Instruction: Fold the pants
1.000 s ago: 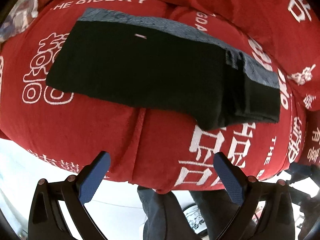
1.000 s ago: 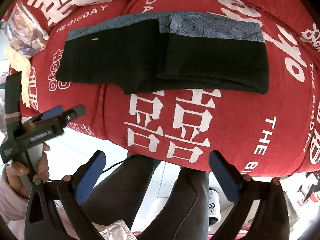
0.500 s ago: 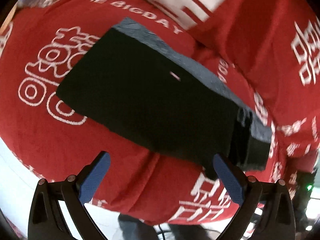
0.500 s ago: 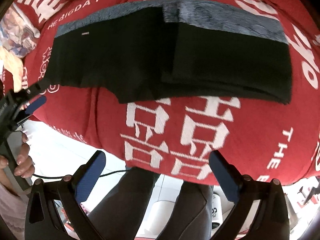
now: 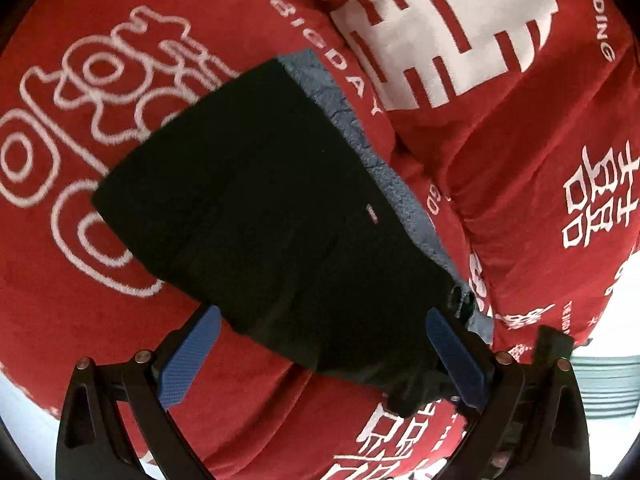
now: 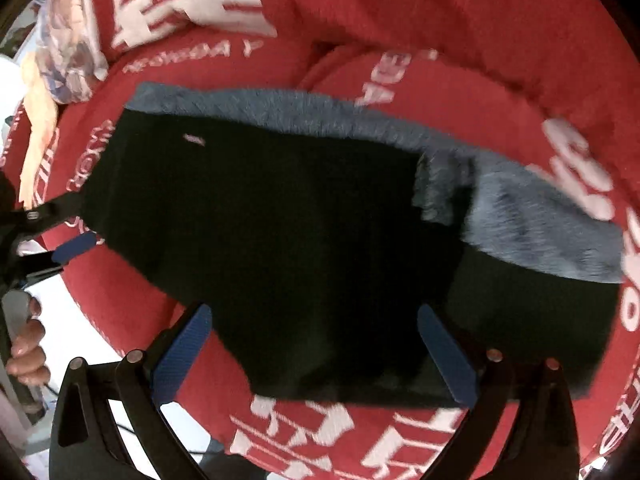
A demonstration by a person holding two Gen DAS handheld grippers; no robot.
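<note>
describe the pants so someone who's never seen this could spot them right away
Start from the red cover with white lettering draped over the cushions. On it lie the pants, a flat black slab partly folded over at one end. A blue-grey band along their far edge sets them apart.

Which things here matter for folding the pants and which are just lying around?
For the job: black pants; left gripper; right gripper.

Just lying about: red printed cover beneath them; patterned cloth bundle at the far left.
</note>
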